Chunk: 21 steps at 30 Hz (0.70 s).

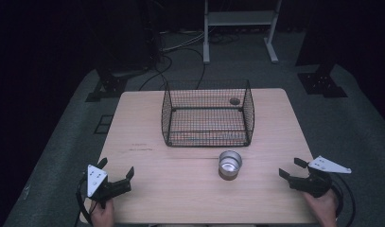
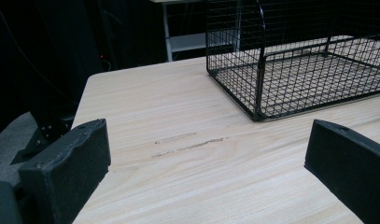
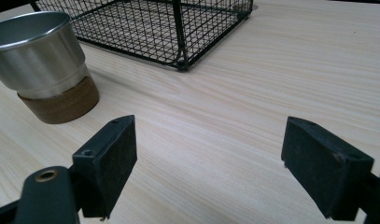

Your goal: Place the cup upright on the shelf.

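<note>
A shiny metal cup [image 1: 230, 164] [image 3: 40, 56] with a brown cork base stands upright on the wooden table [image 1: 152, 189], just in front of a black wire basket [image 1: 207, 113] [image 2: 295, 60] [image 3: 169, 23]. A small dark round thing [image 1: 234, 100] shows at the basket's far right corner. My left gripper [image 1: 116, 168] [image 2: 208, 158] rests low near the table's front left, open, with bare wood between its jaws. My right gripper [image 1: 291, 168] [image 3: 211, 154] sits at the front right, a hand's width right of the cup, open and holding nothing.
Faint dark scuff marks [image 2: 187, 142] cross the wood left of the basket. Beyond the table stand a white frame [image 1: 237, 19], black stand feet [image 1: 322, 82] [image 1: 107, 87] and cables [image 1: 180, 45] on the grey floor.
</note>
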### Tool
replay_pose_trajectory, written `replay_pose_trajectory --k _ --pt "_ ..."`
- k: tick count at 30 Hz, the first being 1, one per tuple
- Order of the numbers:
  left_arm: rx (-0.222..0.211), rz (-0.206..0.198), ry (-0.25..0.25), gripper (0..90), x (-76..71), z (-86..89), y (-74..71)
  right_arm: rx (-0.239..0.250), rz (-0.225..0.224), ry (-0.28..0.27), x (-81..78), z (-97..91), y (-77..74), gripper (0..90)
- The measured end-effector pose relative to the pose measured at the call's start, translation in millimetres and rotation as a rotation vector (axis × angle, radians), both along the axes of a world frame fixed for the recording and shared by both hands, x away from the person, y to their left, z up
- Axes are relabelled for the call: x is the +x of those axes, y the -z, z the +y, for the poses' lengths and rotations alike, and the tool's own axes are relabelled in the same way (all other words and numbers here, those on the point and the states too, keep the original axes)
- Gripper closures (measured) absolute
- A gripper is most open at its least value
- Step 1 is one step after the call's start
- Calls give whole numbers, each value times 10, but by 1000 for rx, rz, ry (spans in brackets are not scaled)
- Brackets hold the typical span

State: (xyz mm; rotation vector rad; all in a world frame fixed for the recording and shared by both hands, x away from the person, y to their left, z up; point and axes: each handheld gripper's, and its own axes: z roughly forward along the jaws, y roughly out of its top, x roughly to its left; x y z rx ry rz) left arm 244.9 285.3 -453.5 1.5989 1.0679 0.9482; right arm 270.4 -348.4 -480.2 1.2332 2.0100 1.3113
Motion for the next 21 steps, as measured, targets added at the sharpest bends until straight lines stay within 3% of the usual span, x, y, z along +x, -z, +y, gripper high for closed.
replay_pose_trajectory --k 10,21 --pt "-1 -2 3 0 -14 11 -2 13 -12 -1 -16 -15 -25 173" --pt "-8 -9 -1 0 -37 44 -12 -12 -39 -53 -57 131 -112 158"
